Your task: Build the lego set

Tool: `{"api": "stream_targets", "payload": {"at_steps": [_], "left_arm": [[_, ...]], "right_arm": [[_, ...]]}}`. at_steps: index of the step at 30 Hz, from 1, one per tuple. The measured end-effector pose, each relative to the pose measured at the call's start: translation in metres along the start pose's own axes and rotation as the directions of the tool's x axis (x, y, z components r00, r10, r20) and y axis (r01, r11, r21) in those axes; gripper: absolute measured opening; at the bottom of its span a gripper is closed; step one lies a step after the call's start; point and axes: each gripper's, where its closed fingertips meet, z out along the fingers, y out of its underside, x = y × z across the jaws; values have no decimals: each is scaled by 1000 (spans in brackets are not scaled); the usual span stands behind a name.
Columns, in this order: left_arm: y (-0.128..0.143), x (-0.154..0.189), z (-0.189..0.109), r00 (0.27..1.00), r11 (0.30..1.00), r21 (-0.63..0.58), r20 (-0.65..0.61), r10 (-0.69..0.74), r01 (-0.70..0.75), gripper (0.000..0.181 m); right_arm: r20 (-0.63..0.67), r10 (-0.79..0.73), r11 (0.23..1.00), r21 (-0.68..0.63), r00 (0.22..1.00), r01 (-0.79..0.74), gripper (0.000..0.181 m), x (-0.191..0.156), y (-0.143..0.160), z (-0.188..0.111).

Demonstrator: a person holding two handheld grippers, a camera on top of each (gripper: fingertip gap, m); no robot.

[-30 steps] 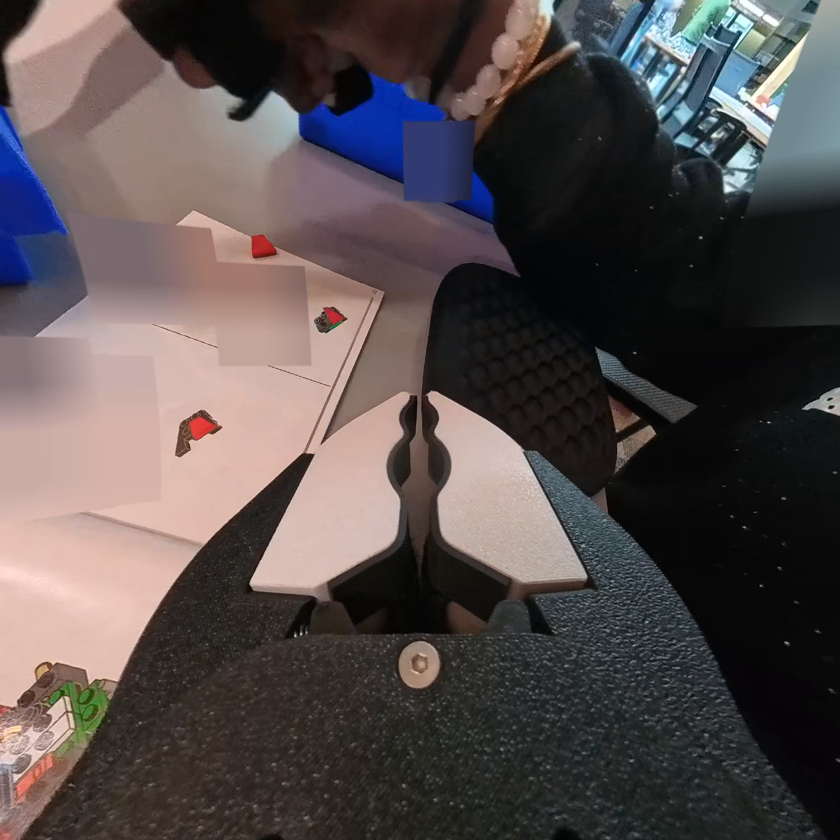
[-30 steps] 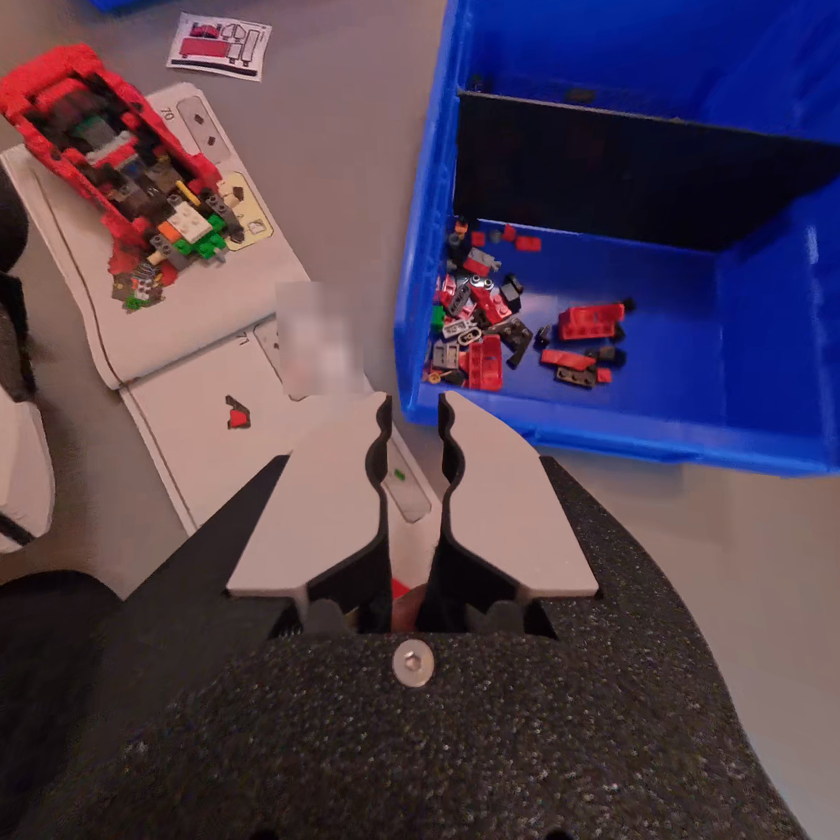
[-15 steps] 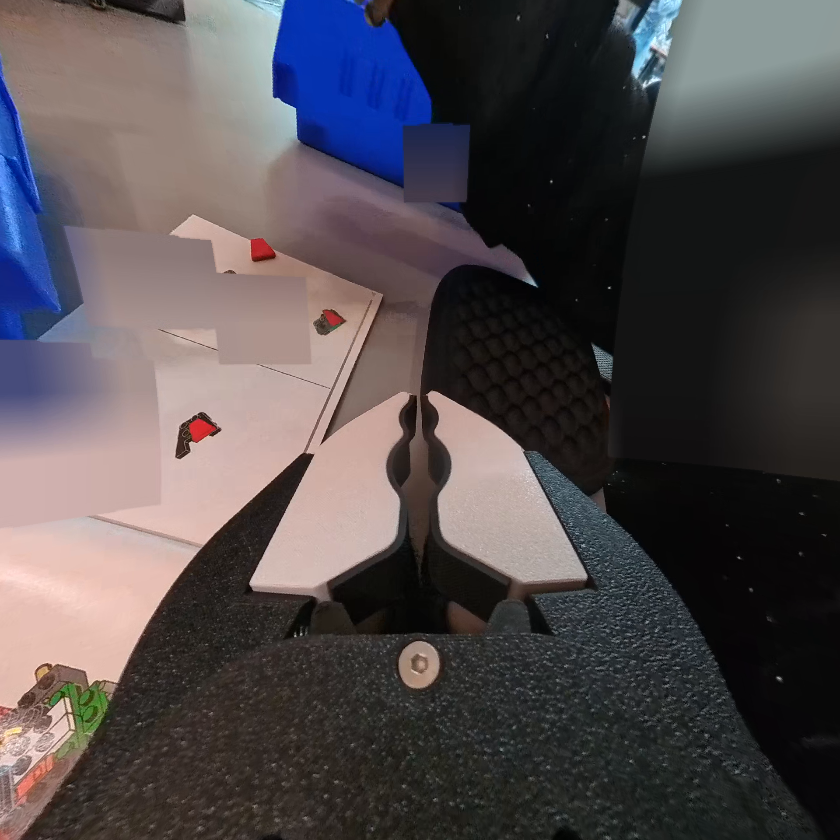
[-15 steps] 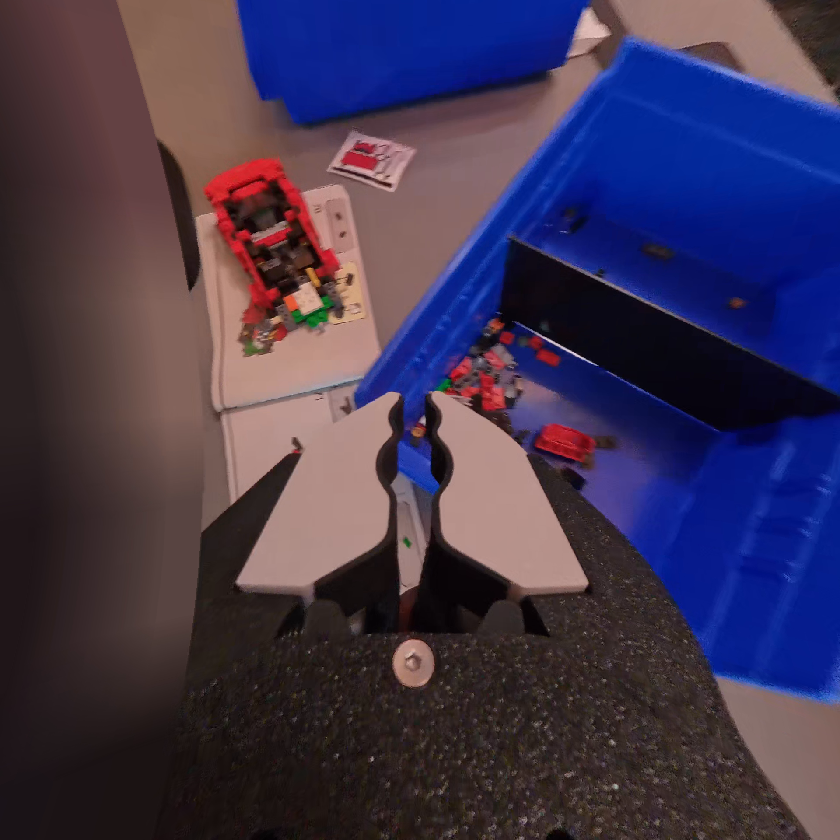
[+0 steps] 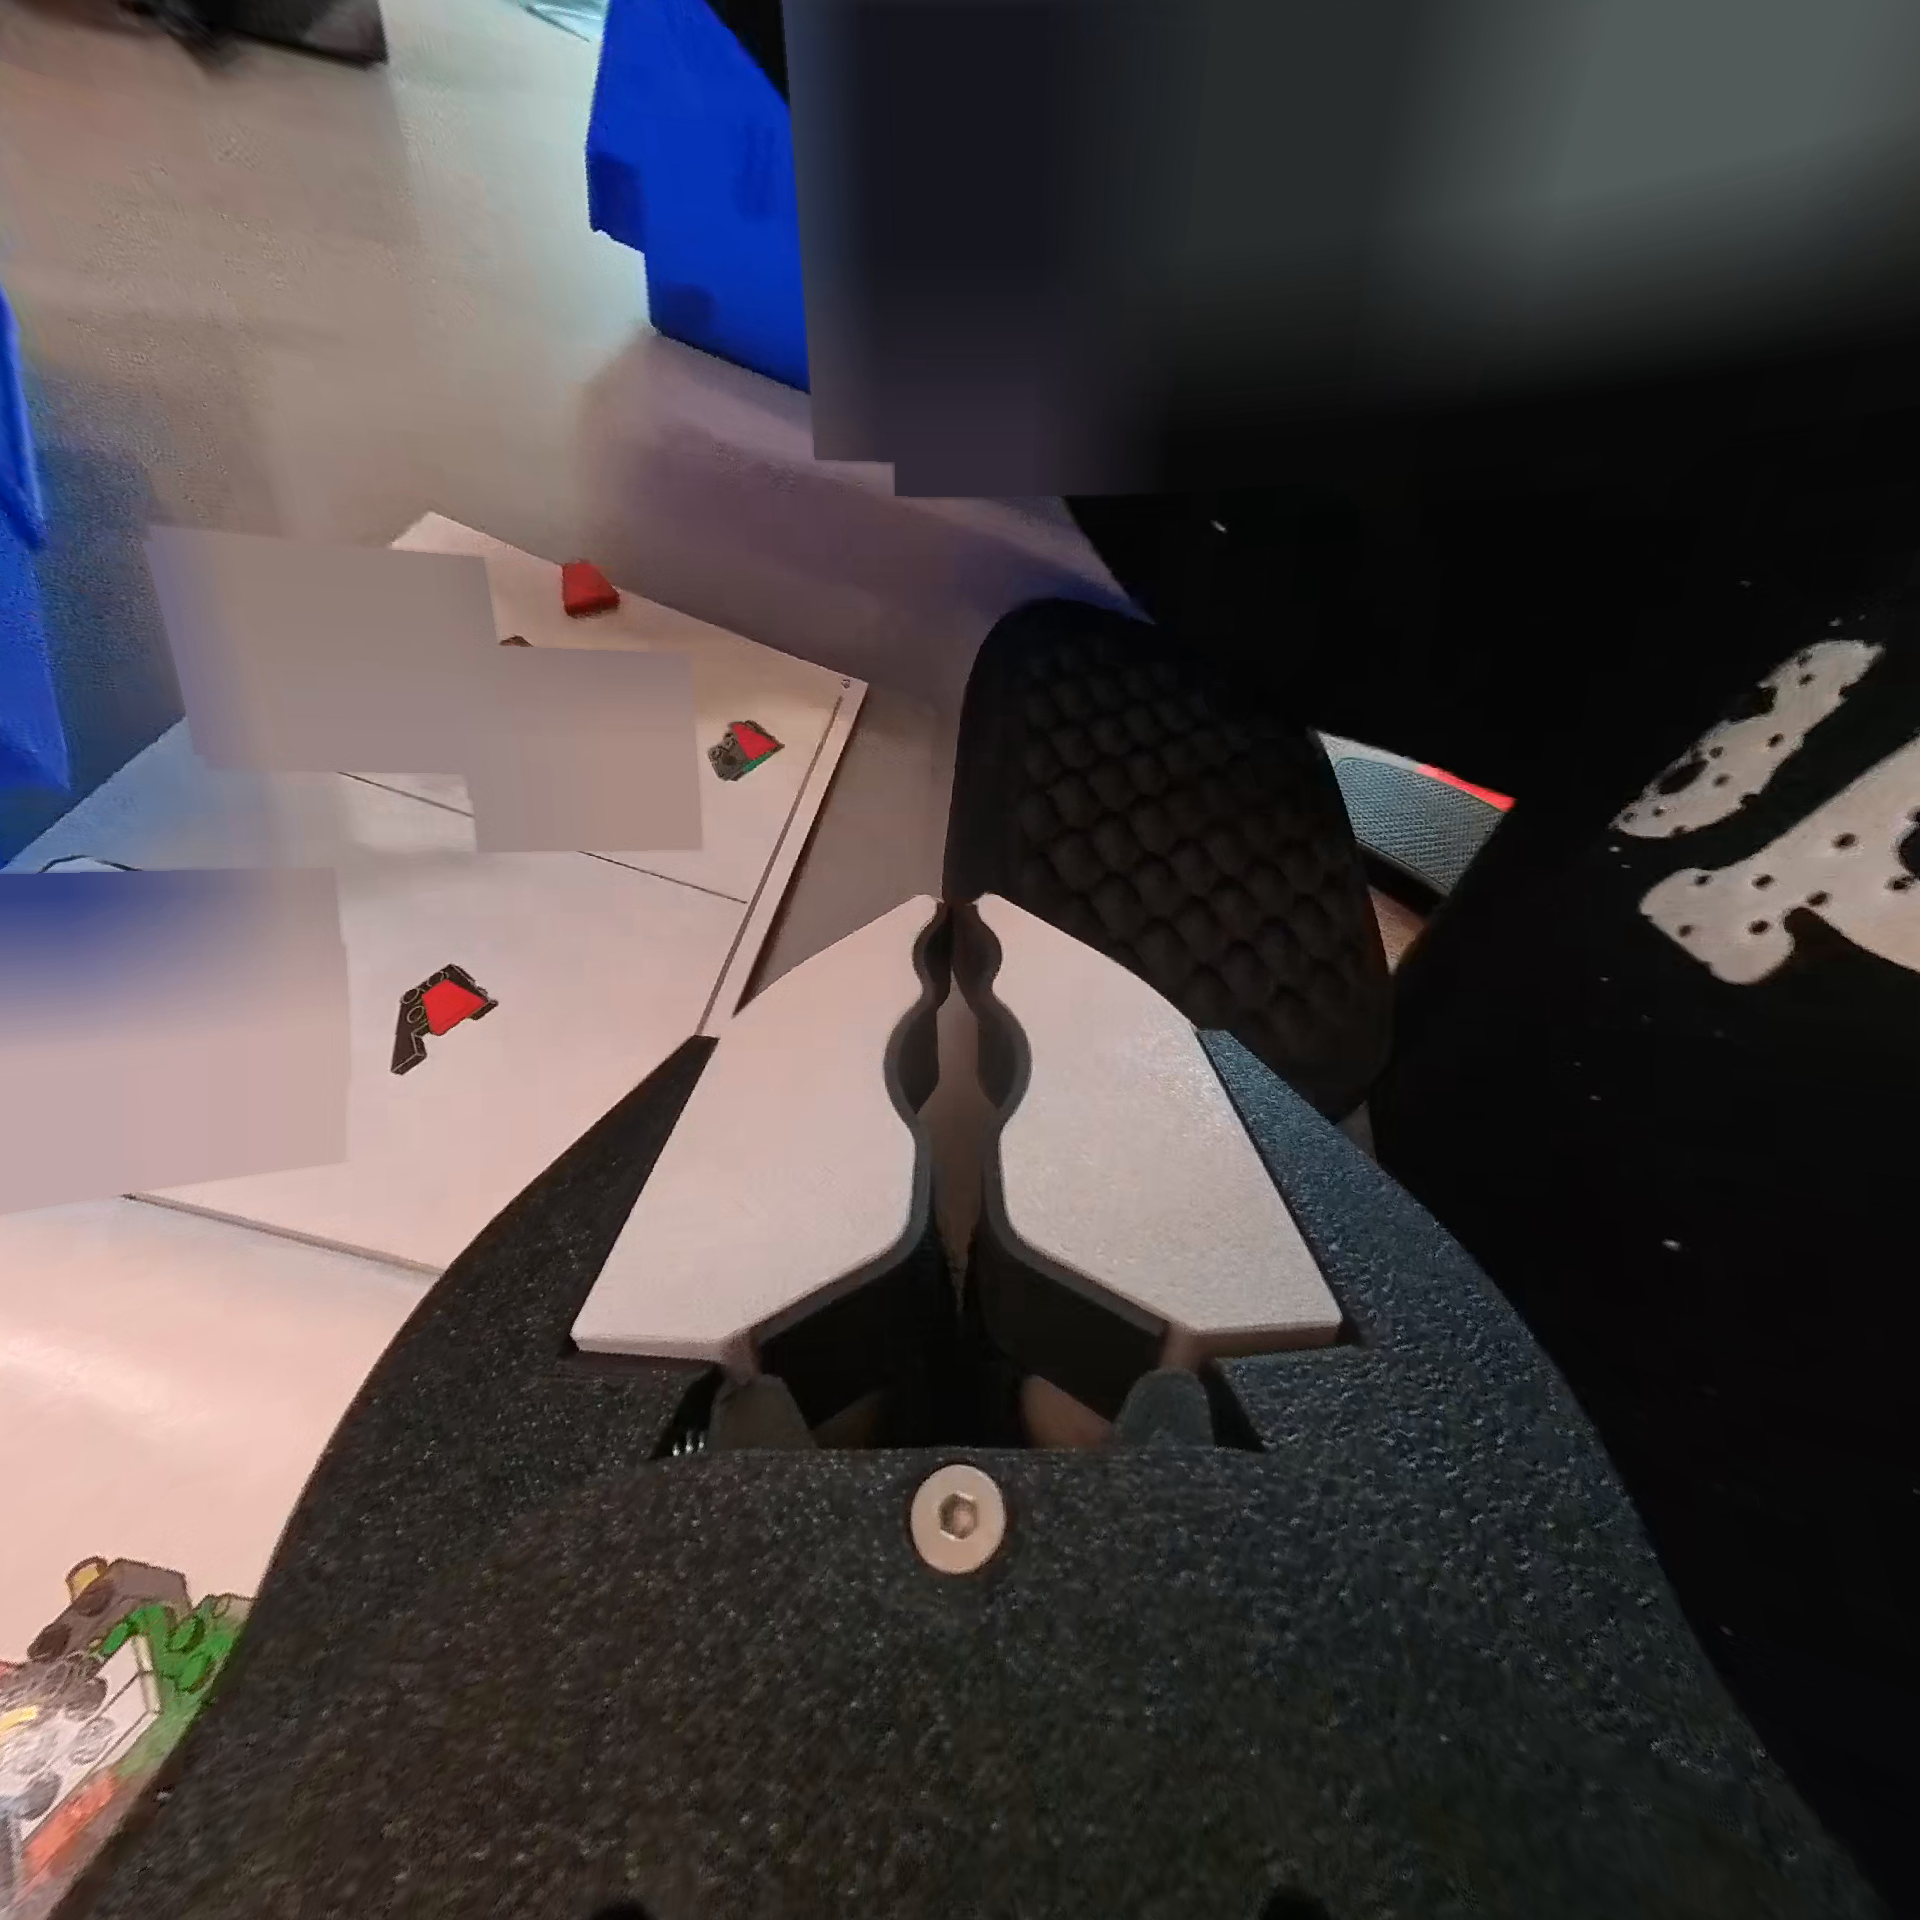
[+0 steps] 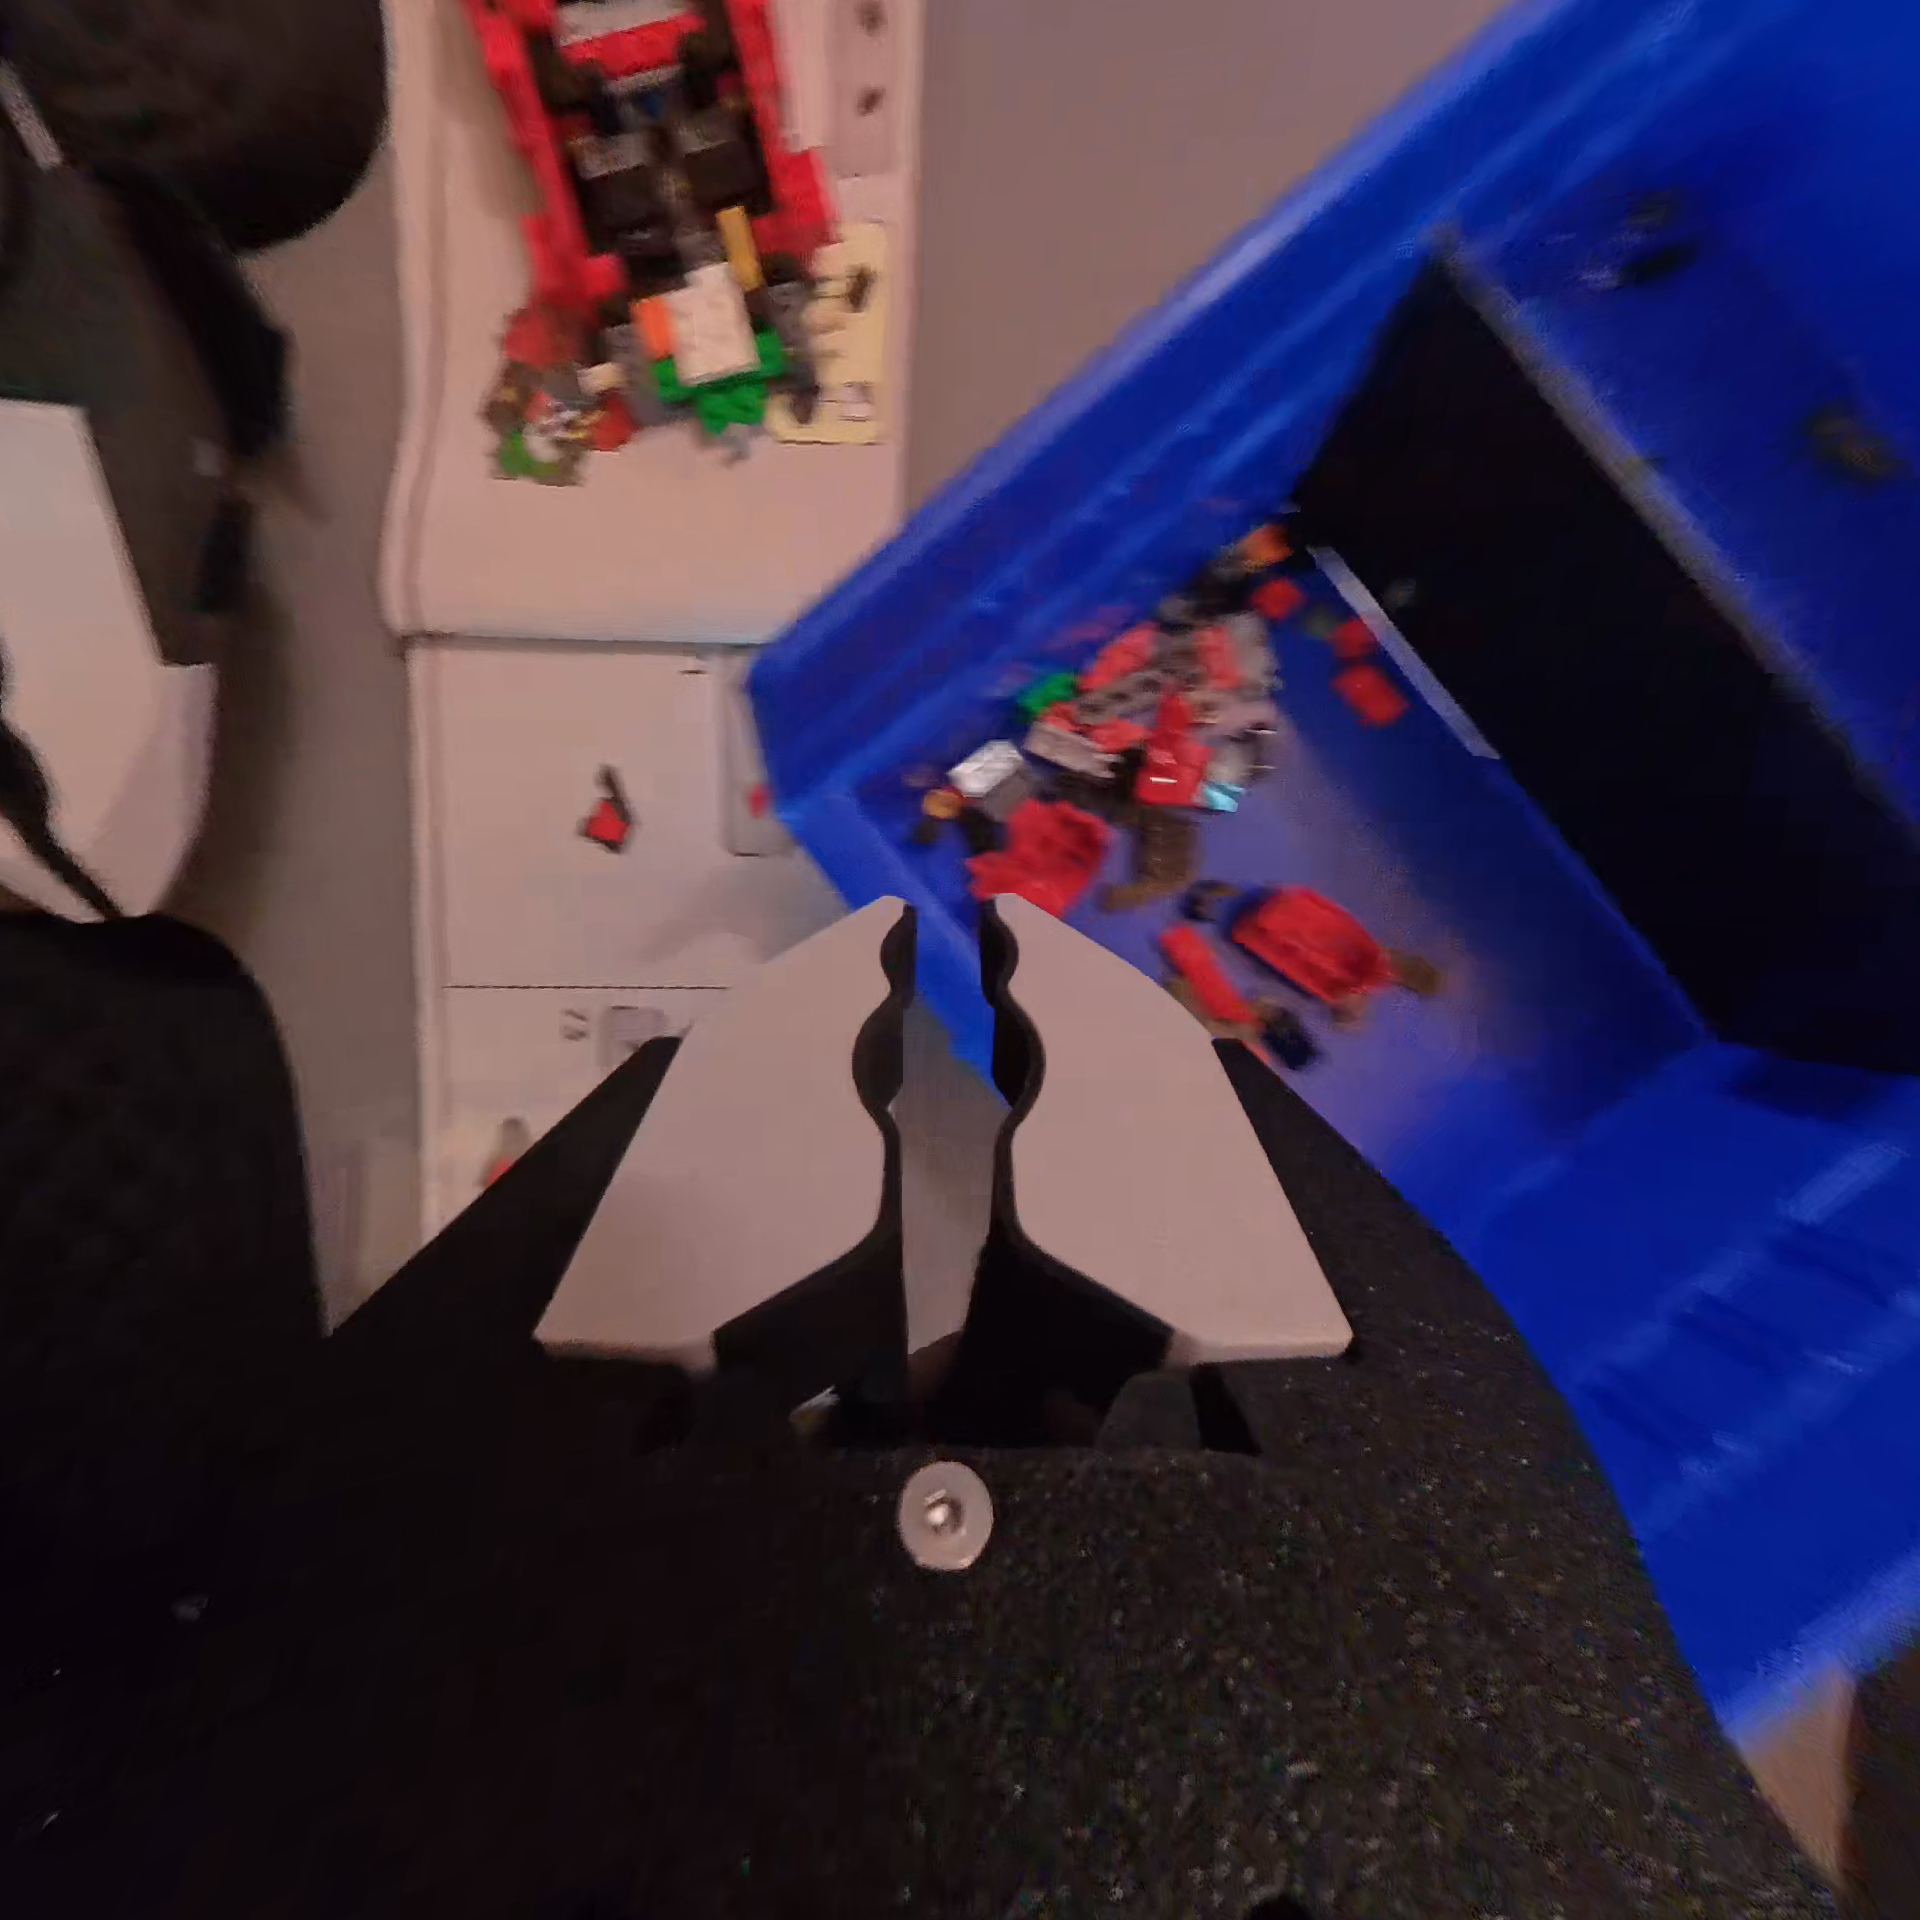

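Note:
My right gripper [image 6: 948, 914] hangs over the near corner of a blue bin [image 6: 935, 582], its jaws a narrow gap apart with nothing between them. Loose red, grey and black lego pieces [image 6: 1143, 769] lie in the bin. The part-built red lego car [image 6: 665, 208] rests on the open instruction booklet [image 6: 644, 540] to the left of the bin. My left gripper [image 5: 951, 909] is shut and empty, low beside the booklet [image 5: 582, 935]. A small red piece [image 5: 587, 590] lies on the booklet's far page.
A black divider [image 6: 1610, 675] splits the bin. A second blue bin [image 5: 707, 208] stands farther back. A black textured pad [image 5: 1143, 831] sits just beyond my left fingertips. A person in black clothing [image 5: 1610, 1143] fills the right of the left wrist view.
The right wrist view has swung: the car now sits at the top and the bin corner lies under the fingertips. The right jaws have narrowed. The person has shifted; my left gripper has stayed put.

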Motion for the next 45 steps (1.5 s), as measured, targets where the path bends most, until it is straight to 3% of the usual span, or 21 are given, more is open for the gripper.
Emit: {"api": "stream_targets", "payload": {"at_steps": [5, 12, 16, 18, 23, 32, 38, 41, 43, 45], "left_arm": [[0, 2, 1, 1000, 1000, -6, -2, 9, -9, 1], [-3, 1, 2, 1000, 1000, 16, -20, -19, 19, 0], [-3, 0, 3, 999, 999, 6, -28, -42, 42, 0], [-4, 0, 3, 999, 999, 8, -27, -38, 38, 0], [-5, 1, 3, 999, 1000, 9, -24, -22, 23, 0], [-1, 5, 8, 999, 999, -37, -39, -17, 15, 0], [-2, 4, 8, 999, 999, -28, -40, -20, 19, 0], [-2, 4, 7, 999, 999, -23, -41, -25, 24, 0], [-2, 3, 8, 999, 999, -21, -43, -31, 30, 0], [-2, 3, 8, 998, 999, -21, -45, -34, 33, 0]], "right_arm": [[-78, -20, 994, 110, 997, 28, 21, 65, -22, -16], [30, -126, 981, 153, 992, 120, 28, 73, -33, 31], [-7, -133, 991, 7, 991, 133, 21, 78, -22, 56], [-63, -139, 990, -5, 988, 139, 11, 82, -25, 63], [-70, -40, 995, -95, 997, 34, 10, 89, -8, 64], [145, -24, 992, -120, 989, 41, 24, 58, 10, 62], [170, -118, 987, -88, 978, 134, 34, 46, -3, 70], [120, -155, 986, -41, 981, 161, 27, 51, -13, 69], [154, -178, 984, 42, 972, 173, 21, 43, -24, 71], [211, -185, 983, 24, 960, 184, 14, 34, -21, 79]]}}
